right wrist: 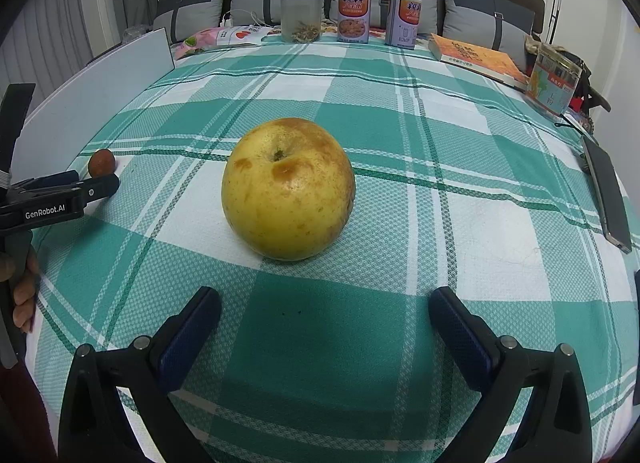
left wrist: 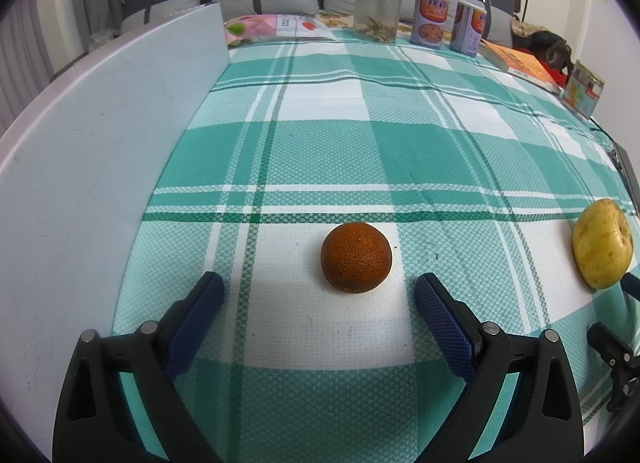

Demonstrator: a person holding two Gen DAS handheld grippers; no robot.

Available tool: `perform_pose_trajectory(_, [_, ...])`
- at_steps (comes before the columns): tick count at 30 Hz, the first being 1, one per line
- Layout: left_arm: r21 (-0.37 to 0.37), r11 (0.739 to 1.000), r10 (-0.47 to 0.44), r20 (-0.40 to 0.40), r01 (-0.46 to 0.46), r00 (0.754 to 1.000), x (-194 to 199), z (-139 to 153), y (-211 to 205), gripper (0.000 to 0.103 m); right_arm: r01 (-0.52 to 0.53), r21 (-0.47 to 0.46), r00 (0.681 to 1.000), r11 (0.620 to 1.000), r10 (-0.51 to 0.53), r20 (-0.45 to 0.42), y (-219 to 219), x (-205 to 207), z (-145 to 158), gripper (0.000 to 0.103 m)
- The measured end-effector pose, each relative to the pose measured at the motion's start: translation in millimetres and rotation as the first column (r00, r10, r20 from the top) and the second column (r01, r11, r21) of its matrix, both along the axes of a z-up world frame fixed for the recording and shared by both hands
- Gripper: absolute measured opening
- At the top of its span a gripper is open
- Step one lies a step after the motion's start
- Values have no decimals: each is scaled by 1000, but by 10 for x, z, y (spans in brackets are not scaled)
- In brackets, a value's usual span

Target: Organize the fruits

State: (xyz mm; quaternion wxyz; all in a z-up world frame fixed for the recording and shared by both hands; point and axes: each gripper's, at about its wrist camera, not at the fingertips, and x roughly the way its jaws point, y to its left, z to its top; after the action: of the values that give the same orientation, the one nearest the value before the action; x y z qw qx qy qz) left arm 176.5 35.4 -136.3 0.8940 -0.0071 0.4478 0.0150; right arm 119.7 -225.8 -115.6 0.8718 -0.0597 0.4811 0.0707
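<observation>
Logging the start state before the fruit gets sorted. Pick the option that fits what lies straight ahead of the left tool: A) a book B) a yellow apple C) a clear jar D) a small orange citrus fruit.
D: the orange citrus fruit sits on the checked cloth just ahead of the open left tool, untouched; the yellow apple lies before the open right tool.

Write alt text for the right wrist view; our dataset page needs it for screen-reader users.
A yellow apple with brown blemishes sits on a green-and-white checked tablecloth, just ahead of the open right hand-held gripper. A small orange lies far left beside the left hand-held gripper.
</observation>
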Motion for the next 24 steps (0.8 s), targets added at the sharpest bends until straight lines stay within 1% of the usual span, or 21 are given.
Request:
perform_pose_trajectory(11, [-8,1000,-2,-1,2,1000,2,0,8,98,0,0,1000,1000,0,0,0,-1,-2,103])
perform_pose_trajectory(13, [-29,1000,-7,0,7,1000,-3,0,25,99,0,0,1000,1000,0,0,1,-1,-3,103])
perform_pose_trajectory(14, [-64,998,-22,4,22,1000,-10,6,59,101,0,0,1000,1000,0,0,1,-1,-3,103])
perform_pose_trajectory(17, [-158,986,-41,25,45,999,-46,40,168,101,0,0,1000,1000,0,0,1,-1,-3,103])
perform_pose_trajectory(18, [-174,983,-62,18,64,998,-57,49,182,101,0,0,1000,1000,0,0,1,-1,-4,103])
perform_pose_trajectory(20, [-172,980,-106,-23,101,994,-42,77,164,100,0,1,1000,1000,0,0,1,-1,-4,103])
perform_pose_trajectory(22, [-188,976,-123,-59,110,991,11,117,116,99,0,1,1000,1000,0,0,1,-1,-5,103])
perform_pose_trajectory(23, [-187,976,-123,-65,109,990,41,139,93,99,0,1,1000,1000,0,0,1,-3,-5,103])
perform_pose_trajectory(24, [-167,980,-117,-68,104,991,85,168,49,99,0,1,1000,1000,0,0,2,-3,-5,103])
